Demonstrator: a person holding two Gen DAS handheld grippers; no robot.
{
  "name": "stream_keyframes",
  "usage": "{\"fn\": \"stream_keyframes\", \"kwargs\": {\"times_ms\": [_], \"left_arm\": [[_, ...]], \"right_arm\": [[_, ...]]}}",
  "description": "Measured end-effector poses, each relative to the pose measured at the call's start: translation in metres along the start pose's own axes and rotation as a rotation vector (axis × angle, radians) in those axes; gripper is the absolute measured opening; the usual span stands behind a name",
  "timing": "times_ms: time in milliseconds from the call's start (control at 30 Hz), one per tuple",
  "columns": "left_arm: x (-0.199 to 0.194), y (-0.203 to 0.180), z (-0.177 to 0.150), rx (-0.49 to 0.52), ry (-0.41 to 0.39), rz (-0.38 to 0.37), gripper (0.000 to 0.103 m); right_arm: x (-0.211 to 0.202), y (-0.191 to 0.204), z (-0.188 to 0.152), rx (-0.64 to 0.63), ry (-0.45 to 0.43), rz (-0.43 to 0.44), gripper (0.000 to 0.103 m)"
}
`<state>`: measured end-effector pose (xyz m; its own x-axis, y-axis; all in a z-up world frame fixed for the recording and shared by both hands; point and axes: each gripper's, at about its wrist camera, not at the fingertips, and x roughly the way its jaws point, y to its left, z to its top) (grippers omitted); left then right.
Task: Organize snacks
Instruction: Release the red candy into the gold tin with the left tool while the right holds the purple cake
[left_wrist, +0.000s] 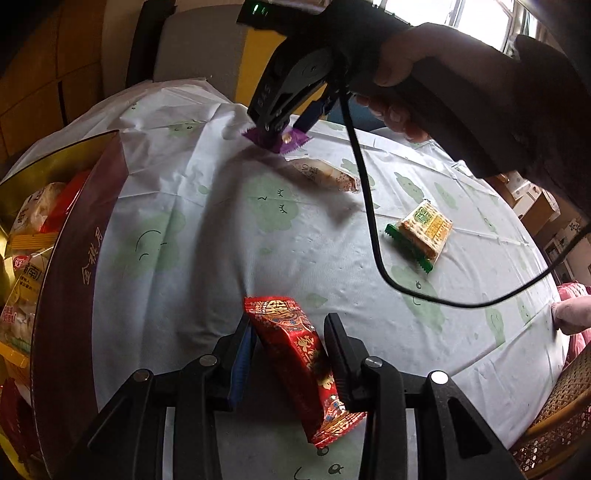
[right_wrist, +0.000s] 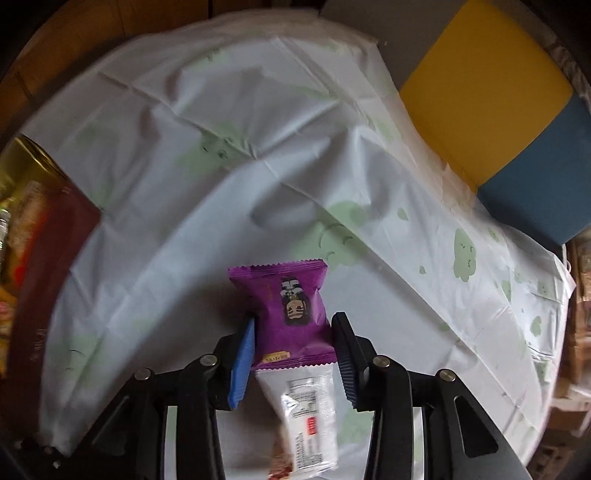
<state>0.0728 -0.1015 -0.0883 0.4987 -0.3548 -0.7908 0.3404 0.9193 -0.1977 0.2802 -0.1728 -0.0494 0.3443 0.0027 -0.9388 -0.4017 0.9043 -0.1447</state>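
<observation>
Left gripper (left_wrist: 288, 343): I've got it pinching a red snack pack (left_wrist: 301, 365), held over the desk (left_wrist: 207, 236).
Right gripper (right_wrist: 293, 332): jaws around a purple snack pack (right_wrist: 291, 314) lying on the desk; can't tell if the pads press it.
White snack pack (right_wrist: 308, 410): just below the purple one.
Green cracker pack (left_wrist: 421, 232): loose on the desk.
Box (left_wrist: 70, 266): left edge, snacks inside.

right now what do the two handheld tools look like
Both tools are black, with angular linkage arms joined by silver round pins. The left tool and right tool each carry ribbed finger pads, one blue and one dark. The right one trails a black cable and shows a green light.
</observation>
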Motion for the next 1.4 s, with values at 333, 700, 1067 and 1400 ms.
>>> {"fn": "stream_keyframes", "kwargs": {"times_ms": [333, 700, 1067, 1400], "left_arm": [[-0.005, -0.001, 0.001, 0.024, 0.006, 0.028, 0.028], [-0.048, -0.001, 0.009, 0.042, -0.072, 0.081, 0.027], [-0.104, -0.002, 0.013, 0.052, -0.165, 0.143, 0.027], [-0.139, 0.013, 0.010, 0.026, -0.222, 0.220, 0.027]], "right_arm": [[-0.070, 0.010, -0.058, 0.018, -0.116, 0.019, 0.041], [-0.071, 0.009, -0.178, 0.144, -0.049, 0.106, 0.041], [-0.045, 0.012, -0.226, 0.254, -0.054, 0.183, 0.041], [-0.040, 0.020, -0.227, 0.214, -0.055, 0.161, 0.043]]}}
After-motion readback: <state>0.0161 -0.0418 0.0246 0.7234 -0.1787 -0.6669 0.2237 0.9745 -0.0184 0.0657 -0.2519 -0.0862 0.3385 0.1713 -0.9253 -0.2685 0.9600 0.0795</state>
